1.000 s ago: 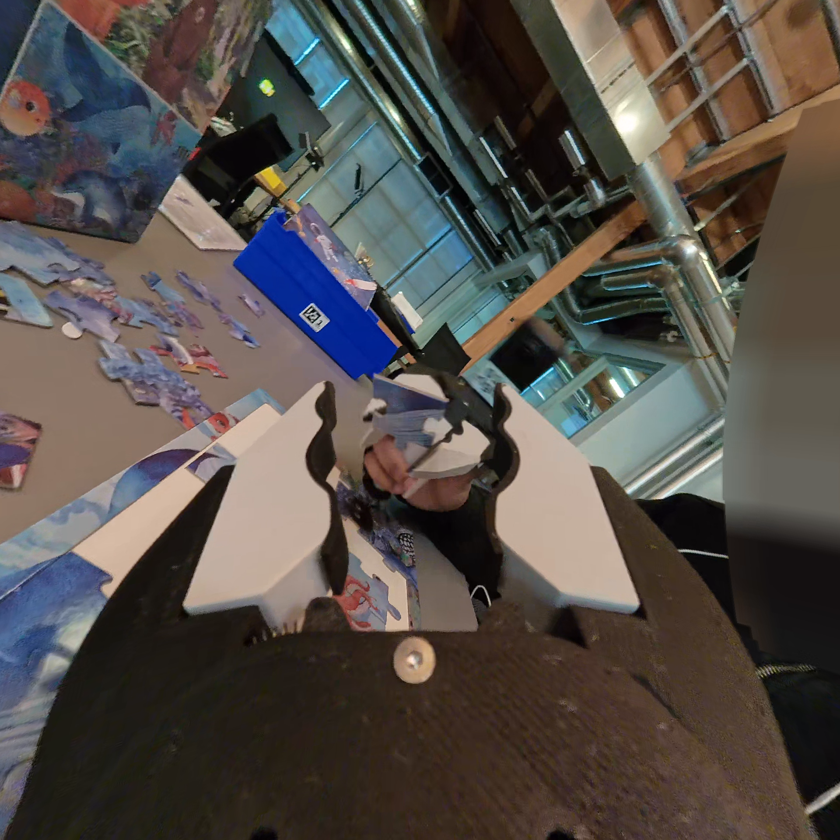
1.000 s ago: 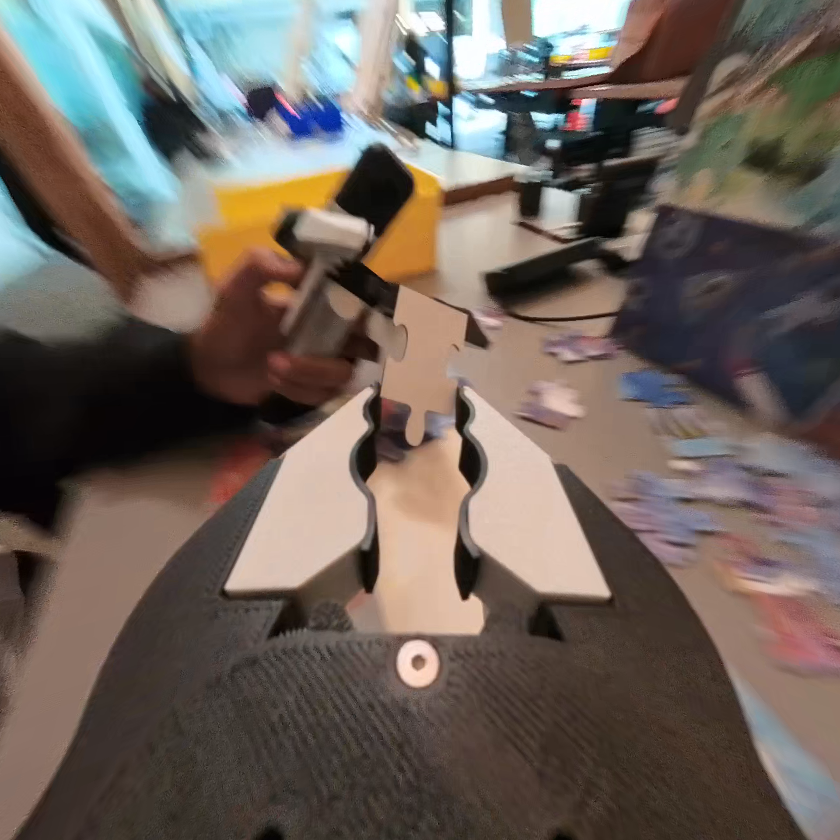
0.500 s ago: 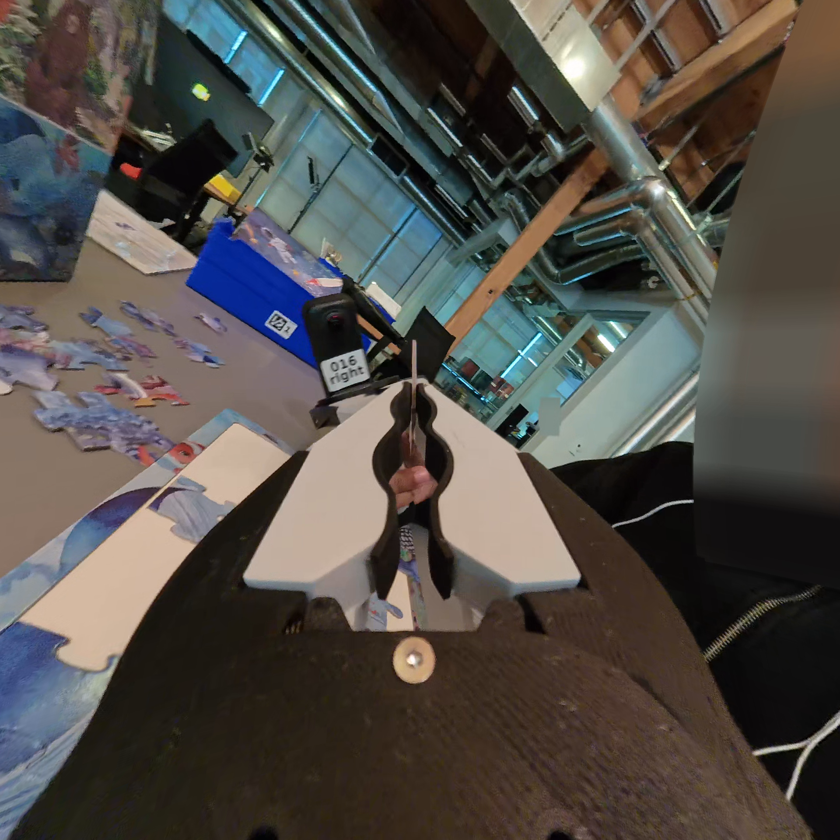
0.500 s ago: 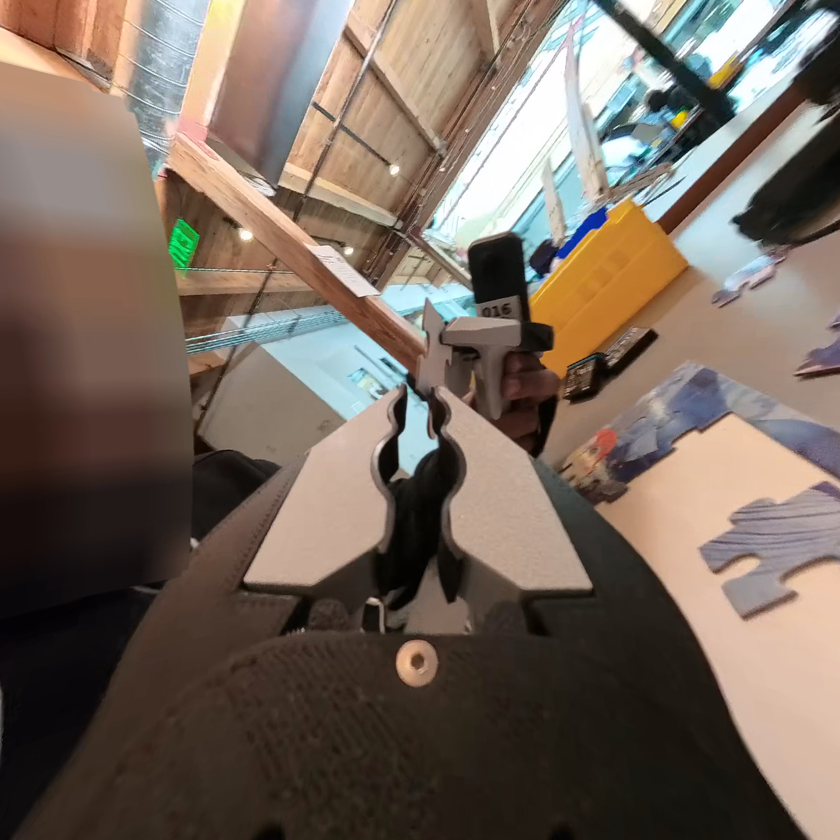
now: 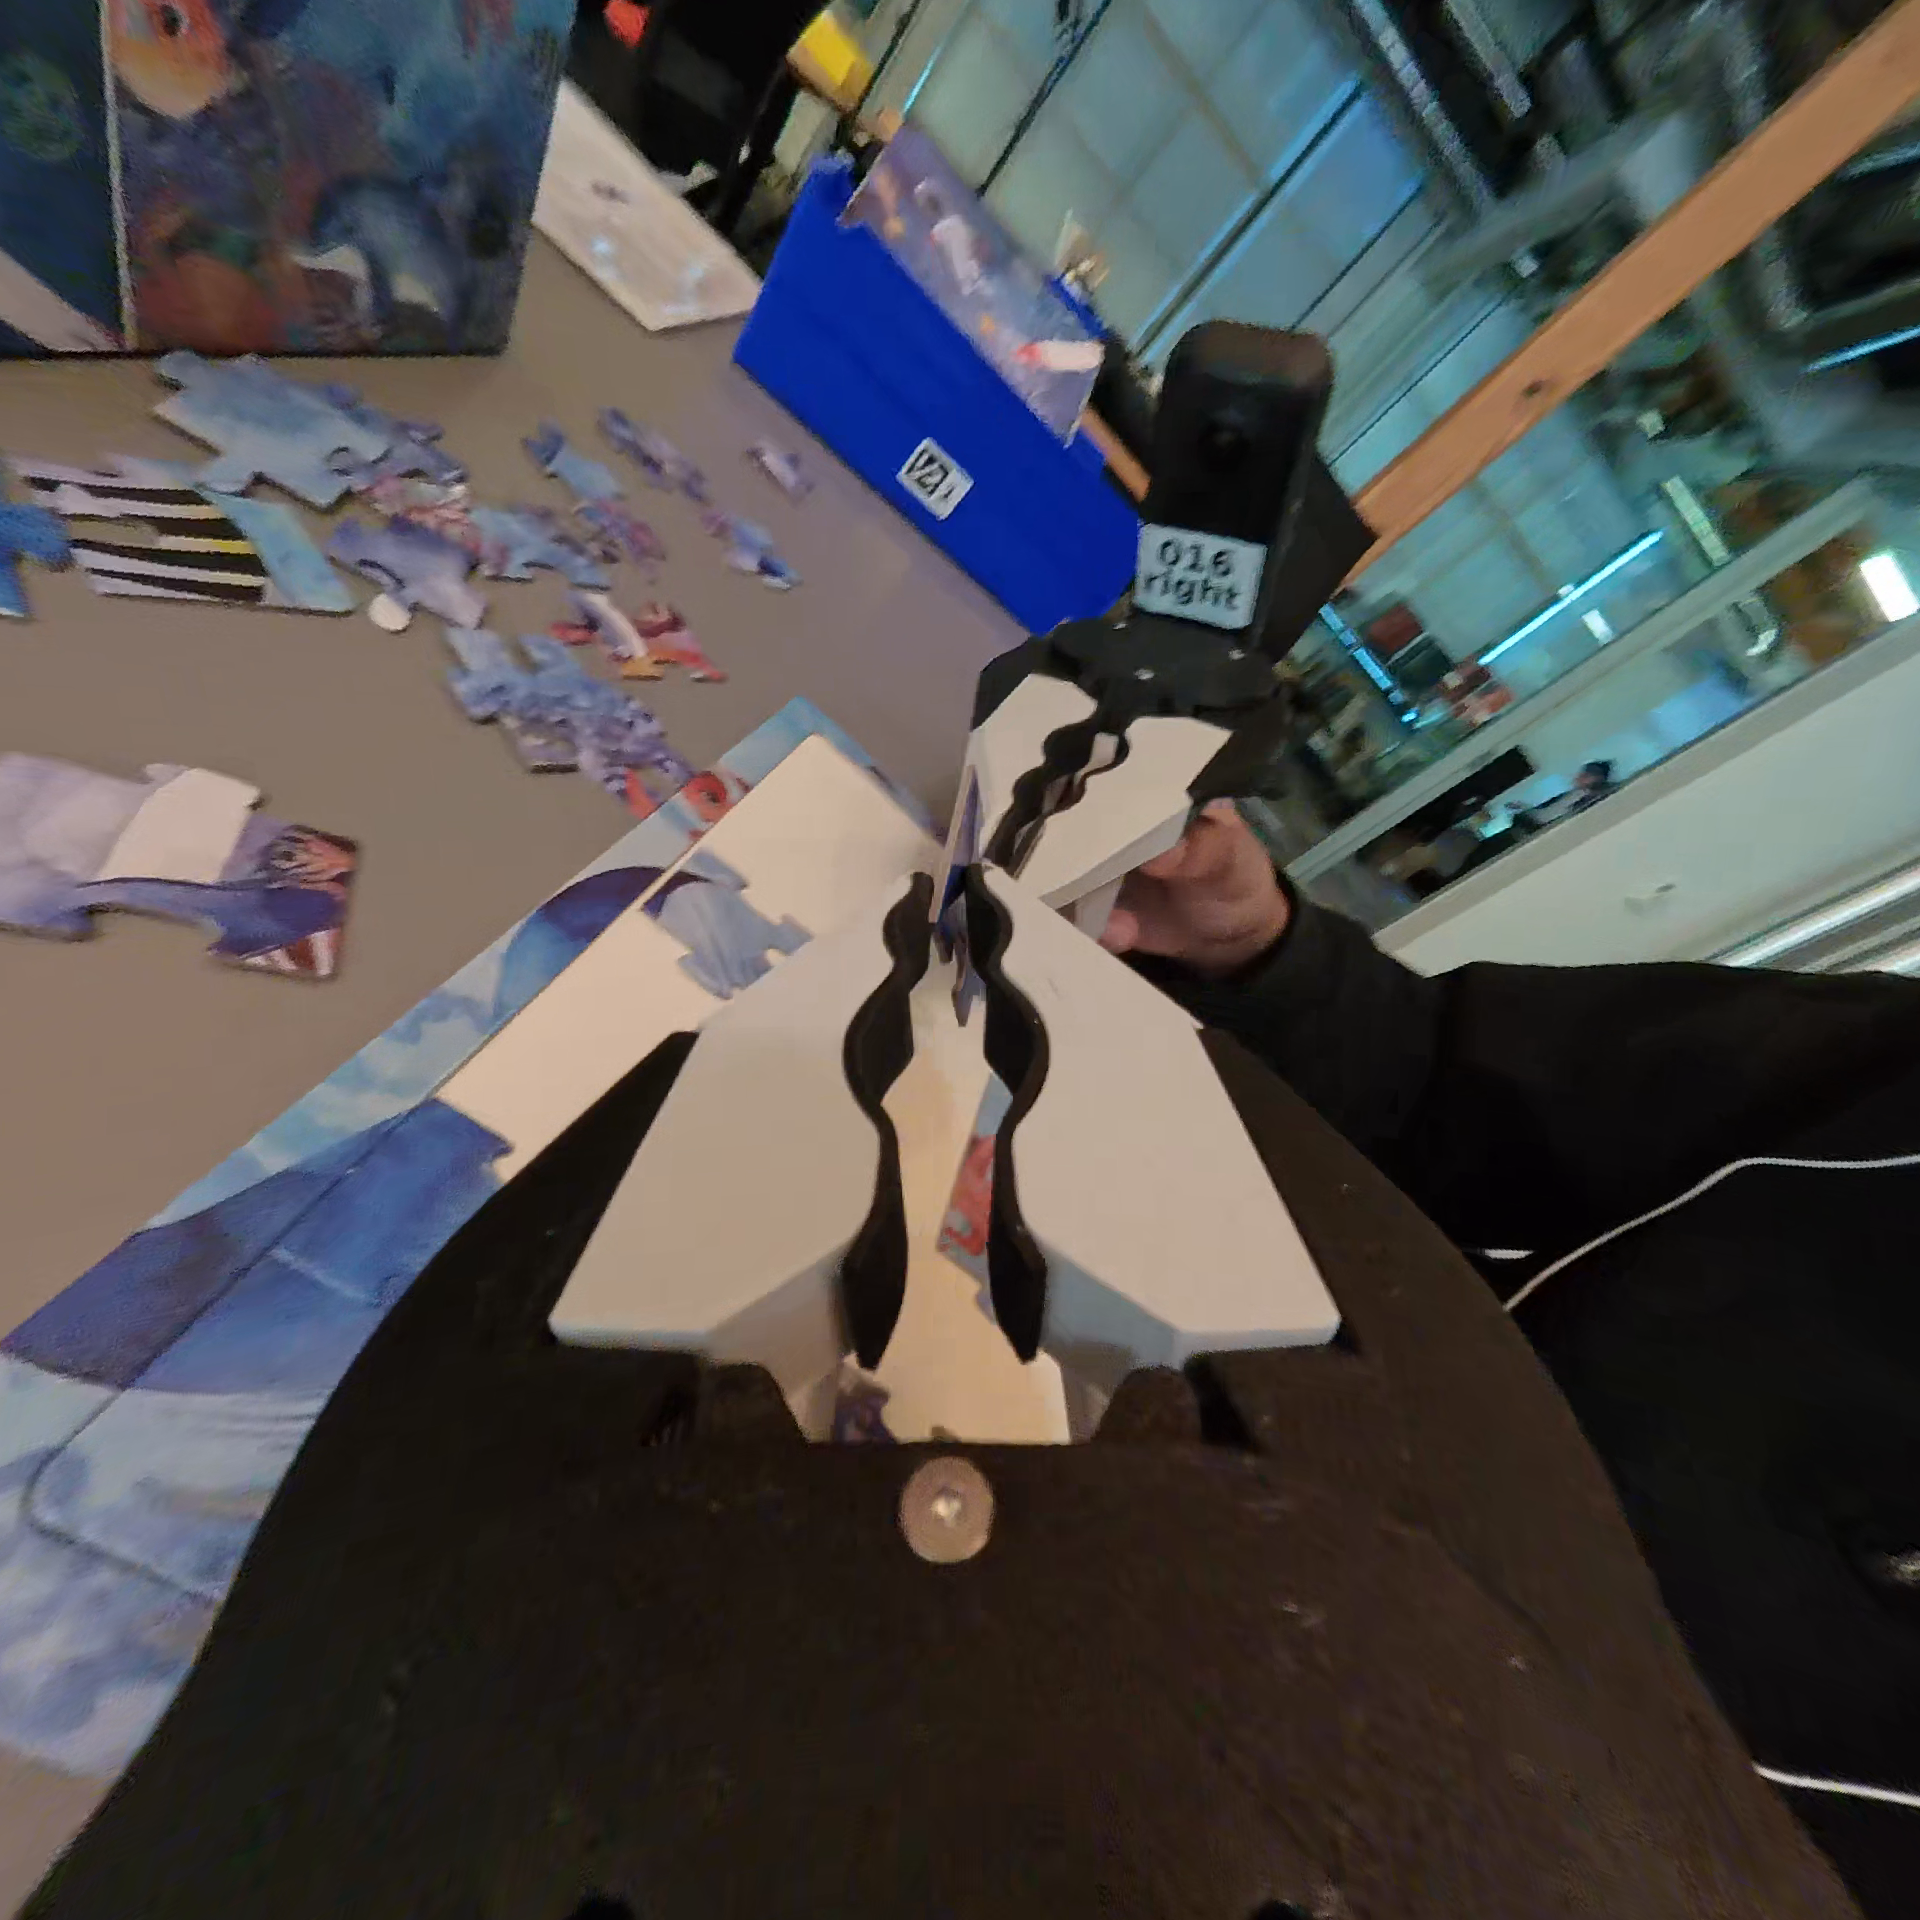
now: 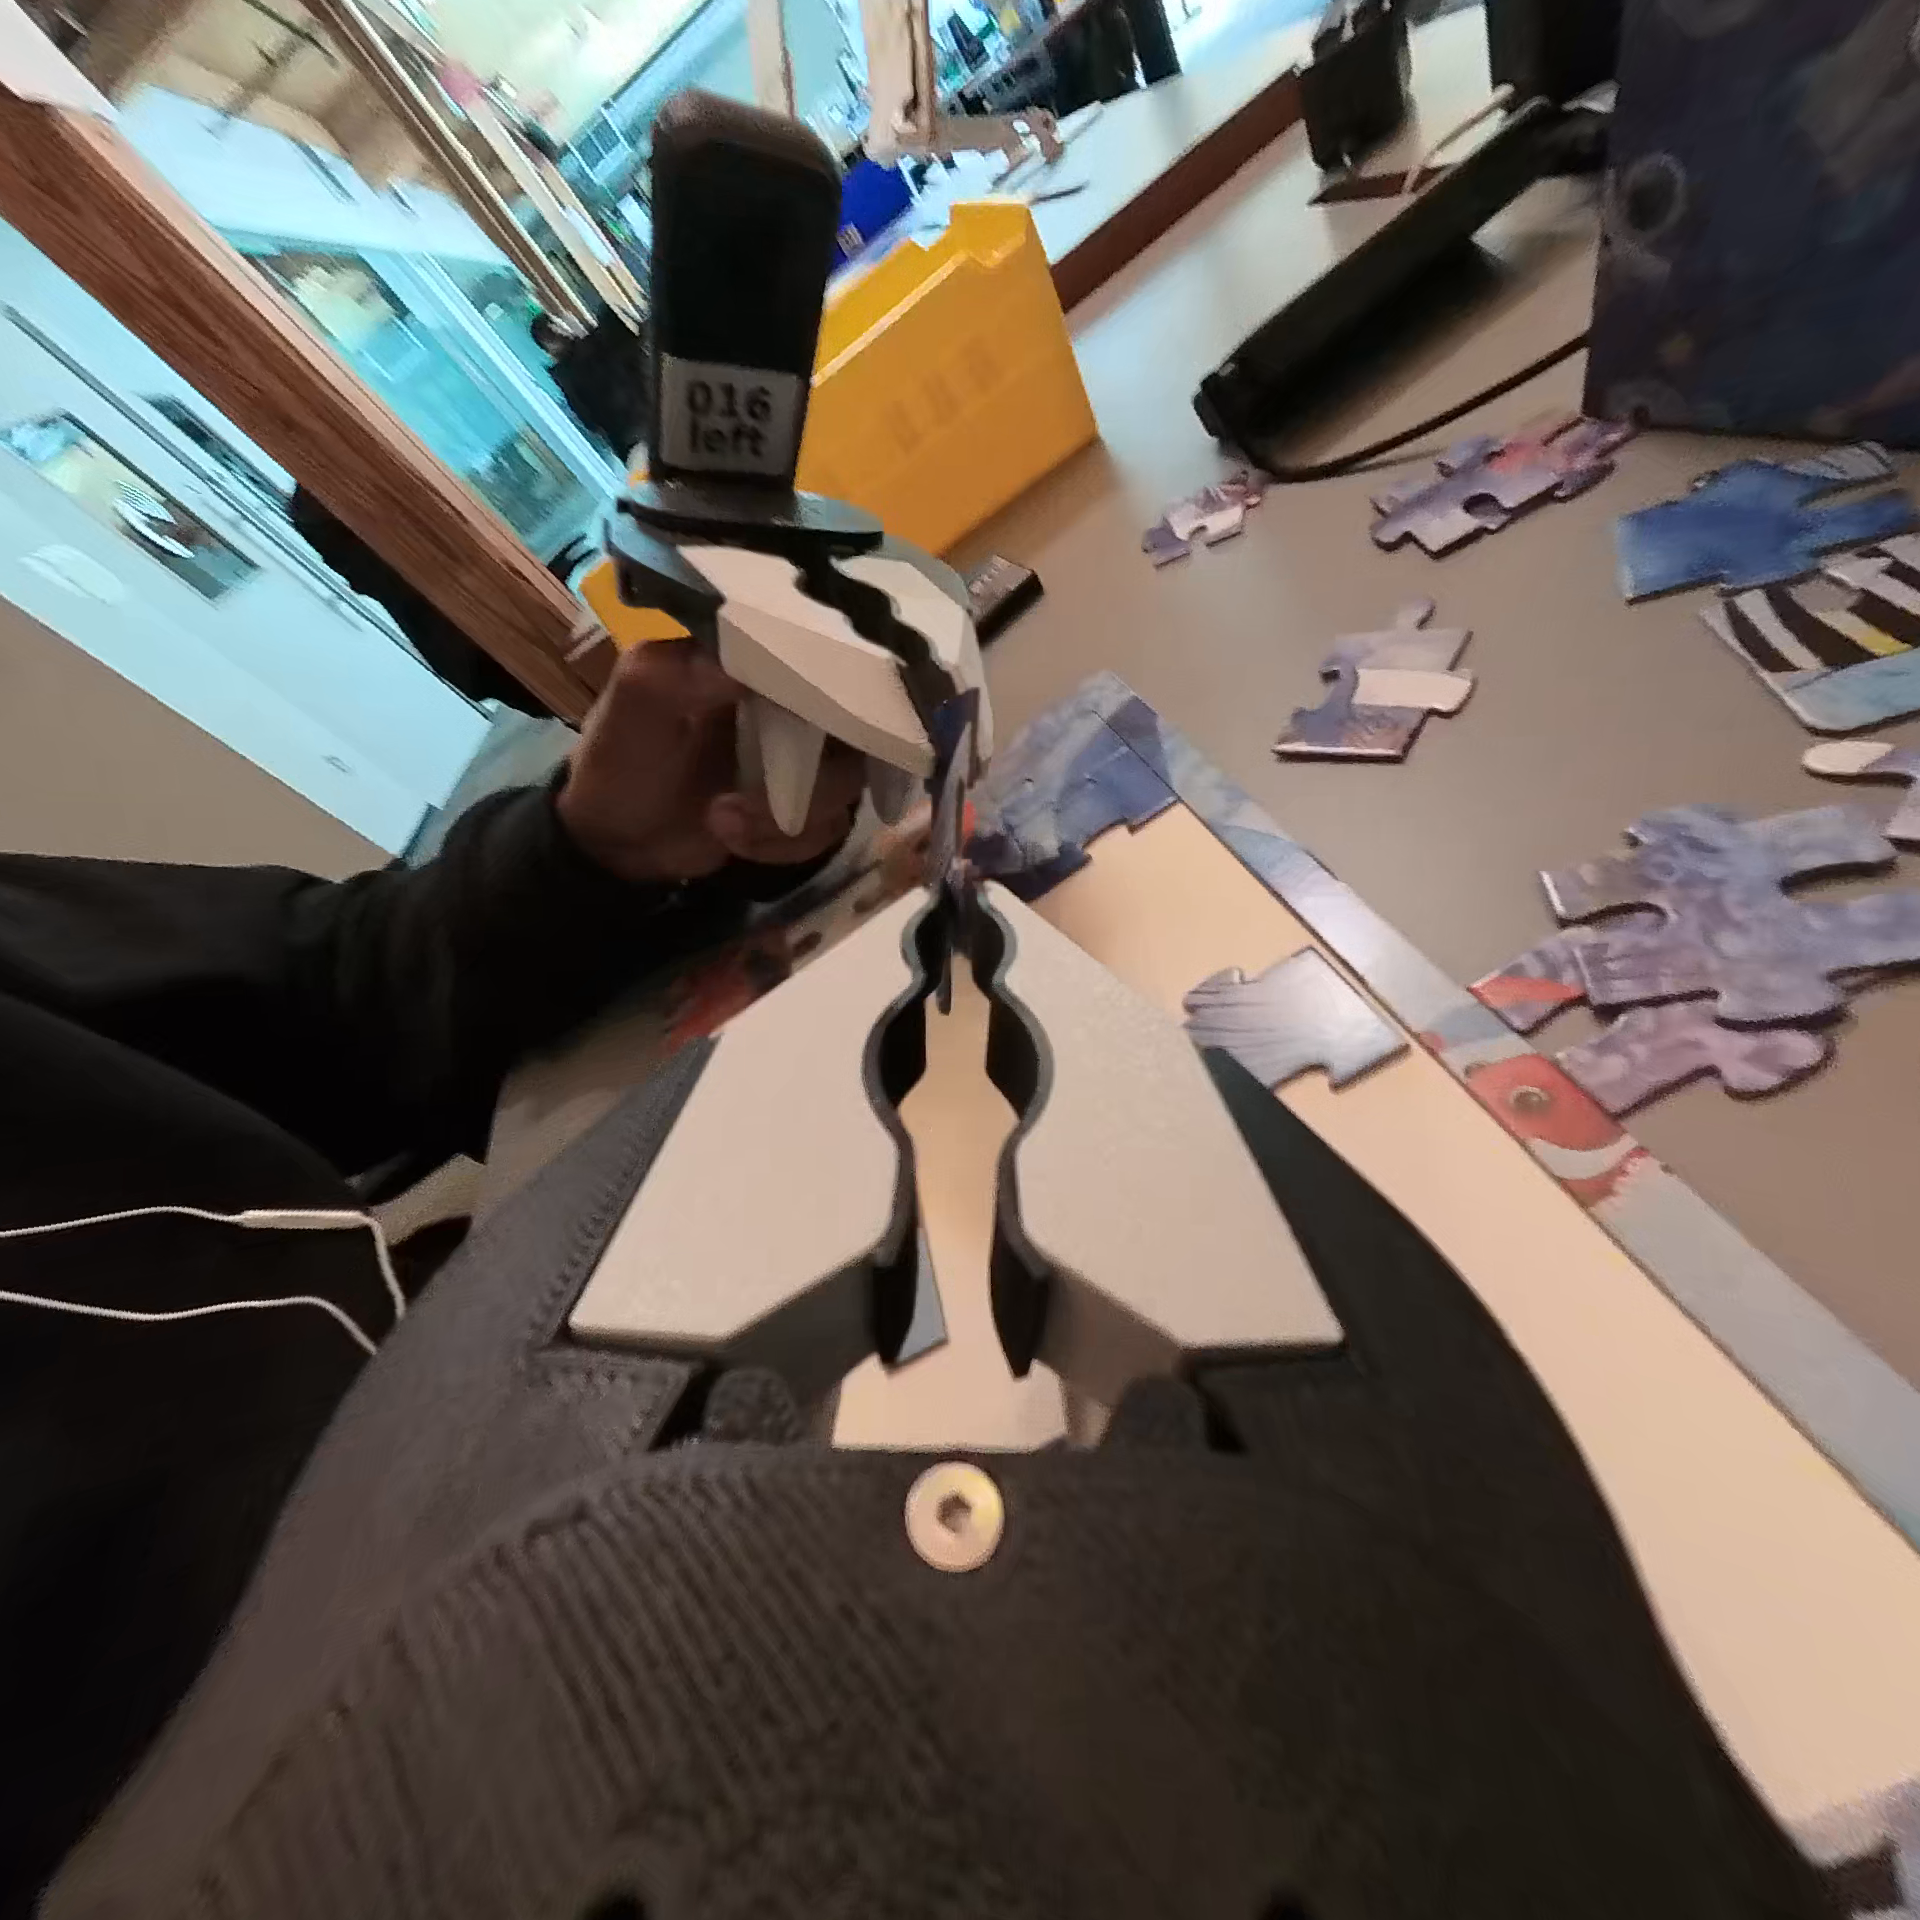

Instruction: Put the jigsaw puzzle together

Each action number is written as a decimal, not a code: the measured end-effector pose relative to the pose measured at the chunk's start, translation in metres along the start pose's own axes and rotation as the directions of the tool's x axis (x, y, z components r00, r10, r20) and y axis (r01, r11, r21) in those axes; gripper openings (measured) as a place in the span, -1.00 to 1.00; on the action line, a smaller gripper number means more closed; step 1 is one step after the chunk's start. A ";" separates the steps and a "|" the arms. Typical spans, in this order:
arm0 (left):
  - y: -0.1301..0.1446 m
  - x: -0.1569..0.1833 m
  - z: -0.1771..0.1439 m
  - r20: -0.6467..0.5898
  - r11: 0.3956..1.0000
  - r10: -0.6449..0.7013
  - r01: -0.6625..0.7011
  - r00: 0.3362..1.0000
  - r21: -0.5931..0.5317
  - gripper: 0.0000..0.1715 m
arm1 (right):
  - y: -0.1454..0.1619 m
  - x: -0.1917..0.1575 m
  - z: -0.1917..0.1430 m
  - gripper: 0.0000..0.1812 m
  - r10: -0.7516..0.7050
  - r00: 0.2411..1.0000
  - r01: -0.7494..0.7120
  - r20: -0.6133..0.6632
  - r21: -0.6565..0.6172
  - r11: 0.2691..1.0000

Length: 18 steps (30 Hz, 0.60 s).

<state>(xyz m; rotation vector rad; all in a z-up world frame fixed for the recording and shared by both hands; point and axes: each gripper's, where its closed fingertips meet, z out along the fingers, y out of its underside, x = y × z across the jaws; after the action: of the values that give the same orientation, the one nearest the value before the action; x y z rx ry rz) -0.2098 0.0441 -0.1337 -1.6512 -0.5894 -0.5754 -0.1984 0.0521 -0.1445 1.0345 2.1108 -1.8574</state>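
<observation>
Both my tongs are pinched on one puzzle piece (image 5: pixel 958 902) held on edge above the half-filled puzzle board (image 5: pixel 727 935) — left tongs (image 5: pixel 948 914) and right tongs (image 6: pixel 958 920) meeting tip to tip. It's thin, light, stiff card — grip the flat faces, not the tabs

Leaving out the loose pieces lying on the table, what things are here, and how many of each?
Grippers: 2 (left gripper, right gripper)
Plastic crates: 2 (blue crate, yellow crate)
Puzzle box: 1
Puzzle piece clamped by both grippers: 1
Total: 6
</observation>
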 end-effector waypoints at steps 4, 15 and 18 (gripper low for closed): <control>0.009 -0.008 0.001 0.053 0.997 -0.009 0.013 0.999 -0.078 -0.99 | 0.016 0.010 0.006 -0.94 -0.053 0.995 0.041 -0.080 -0.134 0.990; 0.033 -0.057 0.006 0.187 0.922 -0.068 0.134 0.980 -0.363 -0.96 | 0.020 0.029 -0.007 -0.89 -0.266 0.932 0.205 -0.247 -0.245 0.948; 0.032 -0.065 0.011 0.192 0.912 -0.053 0.125 0.980 -0.389 -0.93 | 0.025 0.032 -0.007 -0.90 -0.297 0.918 0.224 -0.262 -0.276 0.935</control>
<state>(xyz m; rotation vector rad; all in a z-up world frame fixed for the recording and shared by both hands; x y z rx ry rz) -0.2369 0.0468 -0.2023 -2.0875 -0.7146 -0.6508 -0.2061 0.0710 -0.1803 1.0759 2.6941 -1.5640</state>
